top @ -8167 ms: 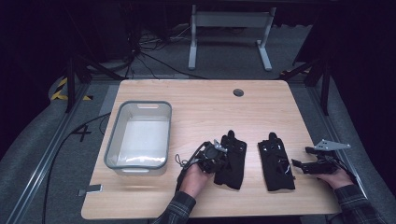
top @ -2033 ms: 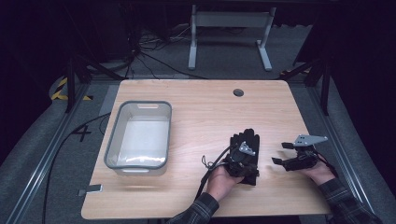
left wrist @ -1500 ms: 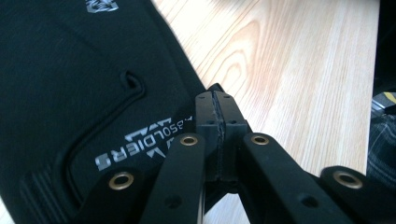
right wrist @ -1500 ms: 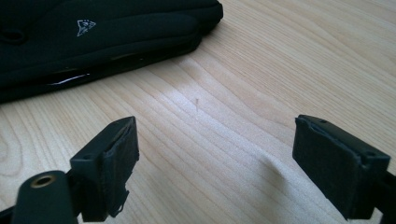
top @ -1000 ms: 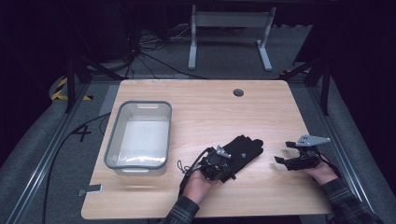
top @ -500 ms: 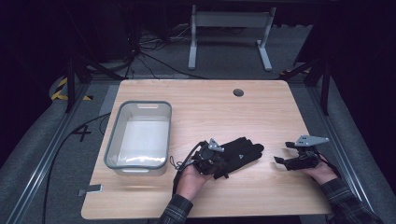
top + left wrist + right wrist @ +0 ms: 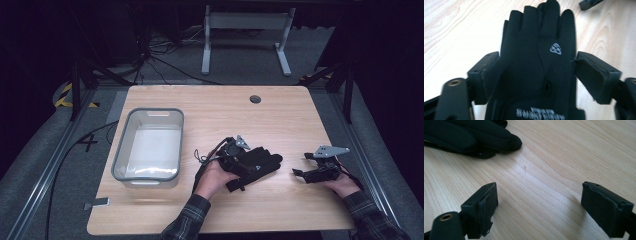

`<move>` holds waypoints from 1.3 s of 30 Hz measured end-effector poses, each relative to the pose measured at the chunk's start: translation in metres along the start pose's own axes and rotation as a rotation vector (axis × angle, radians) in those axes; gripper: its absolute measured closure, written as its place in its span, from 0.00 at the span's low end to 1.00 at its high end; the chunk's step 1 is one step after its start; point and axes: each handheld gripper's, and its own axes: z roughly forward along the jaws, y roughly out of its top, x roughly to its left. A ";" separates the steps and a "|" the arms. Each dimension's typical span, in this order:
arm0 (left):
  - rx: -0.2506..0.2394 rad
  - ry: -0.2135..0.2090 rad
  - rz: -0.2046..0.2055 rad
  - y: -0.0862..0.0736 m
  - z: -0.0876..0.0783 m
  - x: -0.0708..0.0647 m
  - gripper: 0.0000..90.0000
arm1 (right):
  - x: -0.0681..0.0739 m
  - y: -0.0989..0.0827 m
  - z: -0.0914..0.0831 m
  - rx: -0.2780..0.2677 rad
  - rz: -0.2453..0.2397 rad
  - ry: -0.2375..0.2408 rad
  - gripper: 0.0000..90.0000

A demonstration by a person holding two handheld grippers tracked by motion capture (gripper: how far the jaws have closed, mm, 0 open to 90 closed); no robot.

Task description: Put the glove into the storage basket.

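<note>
Two black gloves (image 7: 260, 162) lie stacked on the wooden table (image 7: 280, 120), fingers pointing right. My left gripper (image 7: 249, 165) is at their cuff end. In the left gripper view its jaws have just been opening and stand apart on either side of the top glove (image 7: 536, 50), which has a small white logo (image 7: 555, 48). The right pad (image 7: 594, 80) is clear of the fabric; the left pad (image 7: 485, 72) is right at the glove's edge. My right gripper (image 7: 300, 165) rests open on the table to the right of the gloves. Between its jaws is bare wood (image 7: 540, 205), with the glove fingertips (image 7: 499, 140) ahead.
A clear plastic bin (image 7: 147, 112) stands on the left half of the table, a hand's width from the left hand. A round cable hole (image 7: 255, 99) sits near the far edge. Beyond the table are a stand's legs (image 7: 245, 40) and cables on the dark floor.
The left gripper, shut on the stacked gloves a second ago, has opened its jaws and shifted slightly up the table. The gloves lie turned with fingers to the right. The right gripper has stayed put.
</note>
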 end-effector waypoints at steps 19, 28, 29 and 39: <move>0.101 0.037 0.051 -0.005 0.030 0.003 0.18 | 0.000 0.000 0.000 0.004 -0.004 0.017 0.16; 0.105 0.042 0.068 -0.008 0.030 0.001 0.26 | 0.000 0.000 0.000 0.005 -0.007 0.019 0.16; 0.107 0.043 0.068 -0.008 0.030 0.001 0.27 | 0.000 0.000 0.000 0.004 -0.008 0.020 0.16; 0.123 0.022 0.093 -0.006 0.025 -0.002 0.61 | 0.000 0.000 0.000 0.003 -0.009 0.023 0.16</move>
